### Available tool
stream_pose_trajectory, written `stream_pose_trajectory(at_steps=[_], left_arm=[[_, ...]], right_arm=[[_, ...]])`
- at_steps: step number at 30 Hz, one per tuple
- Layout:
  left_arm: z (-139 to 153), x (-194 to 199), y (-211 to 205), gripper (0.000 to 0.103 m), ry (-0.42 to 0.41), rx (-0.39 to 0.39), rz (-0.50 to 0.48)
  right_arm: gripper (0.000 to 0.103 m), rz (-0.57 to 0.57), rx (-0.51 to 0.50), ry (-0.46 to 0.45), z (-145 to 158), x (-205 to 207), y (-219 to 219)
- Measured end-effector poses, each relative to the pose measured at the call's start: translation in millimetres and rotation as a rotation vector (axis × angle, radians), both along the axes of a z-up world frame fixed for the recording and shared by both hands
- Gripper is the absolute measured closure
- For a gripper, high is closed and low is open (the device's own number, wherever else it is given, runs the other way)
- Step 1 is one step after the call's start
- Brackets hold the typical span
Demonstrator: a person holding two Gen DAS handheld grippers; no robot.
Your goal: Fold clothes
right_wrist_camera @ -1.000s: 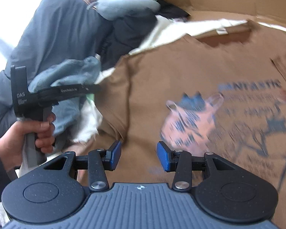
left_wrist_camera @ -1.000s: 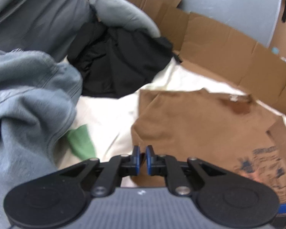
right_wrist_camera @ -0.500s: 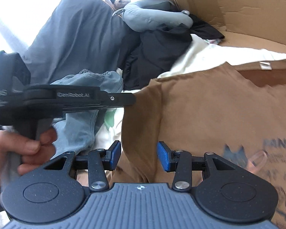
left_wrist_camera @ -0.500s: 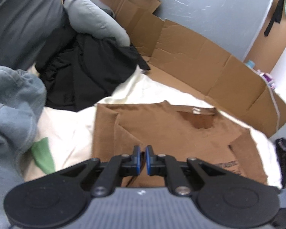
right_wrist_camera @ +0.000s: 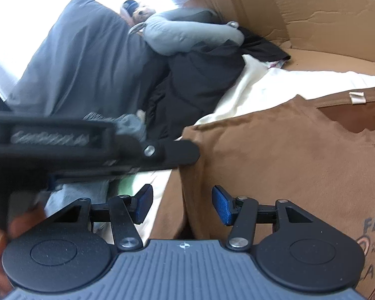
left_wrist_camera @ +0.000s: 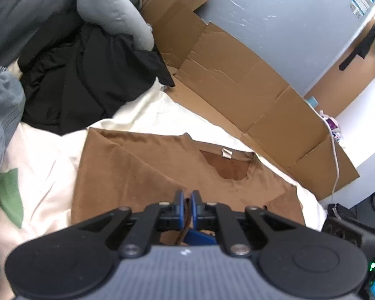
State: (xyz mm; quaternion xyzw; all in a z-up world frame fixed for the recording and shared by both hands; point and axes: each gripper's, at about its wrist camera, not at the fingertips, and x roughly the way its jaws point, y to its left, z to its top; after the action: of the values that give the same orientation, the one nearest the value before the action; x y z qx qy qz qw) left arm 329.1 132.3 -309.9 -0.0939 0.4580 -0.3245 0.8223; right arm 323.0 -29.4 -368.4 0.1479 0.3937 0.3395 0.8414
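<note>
A brown T-shirt (left_wrist_camera: 142,175) (right_wrist_camera: 287,162) with a printed front lies on a cream sheet (left_wrist_camera: 42,155), its collar and white label (left_wrist_camera: 227,153) at the far side. My left gripper (left_wrist_camera: 187,200) is shut. A crease in the shirt runs up to its tips and brown cloth shows between its jaws. In the right wrist view the left gripper (right_wrist_camera: 192,152) reaches the shirt's raised left edge, with a hand on its handle. My right gripper (right_wrist_camera: 182,203) hovers over that same edge. Its jaws are opening, and the pads do not press the fold of cloth below them.
A black garment (left_wrist_camera: 87,75), a grey neck pillow (left_wrist_camera: 112,12) and a dark grey pillow (right_wrist_camera: 75,62) are heaped at the far left. Blue-grey denim (left_wrist_camera: 2,105) lies at the left. Flattened cardboard (left_wrist_camera: 237,80) lines the wall behind the shirt.
The left gripper rose and swung toward the shirt's collar, staying shut. The right gripper slid left from the print to the shirt's left edge, and its jaws widened.
</note>
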Motion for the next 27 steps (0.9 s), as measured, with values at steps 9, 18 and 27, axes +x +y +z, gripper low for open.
stream_pose_trajectory(at_steps=[9,18,27], left_arm=[[4.1,-2.9,-10.0,0.091,-0.037,0.031,-0.038],[-3.1,38.0,-1.0,0.071,-0.109,0.185,0.064],[-29.2,101.0,-9.5,0.063,-0.1,0.328,0.089]], right_arm=[[0.1,-0.077,-0.021,0.056,-20.3,18.2,-12.7],[0.1,-0.093,-0.015,0.073,-26.4,18.5,-19.0],[0.099,-0.095,-0.015,0.081,-27.2,20.7,-17.5]])
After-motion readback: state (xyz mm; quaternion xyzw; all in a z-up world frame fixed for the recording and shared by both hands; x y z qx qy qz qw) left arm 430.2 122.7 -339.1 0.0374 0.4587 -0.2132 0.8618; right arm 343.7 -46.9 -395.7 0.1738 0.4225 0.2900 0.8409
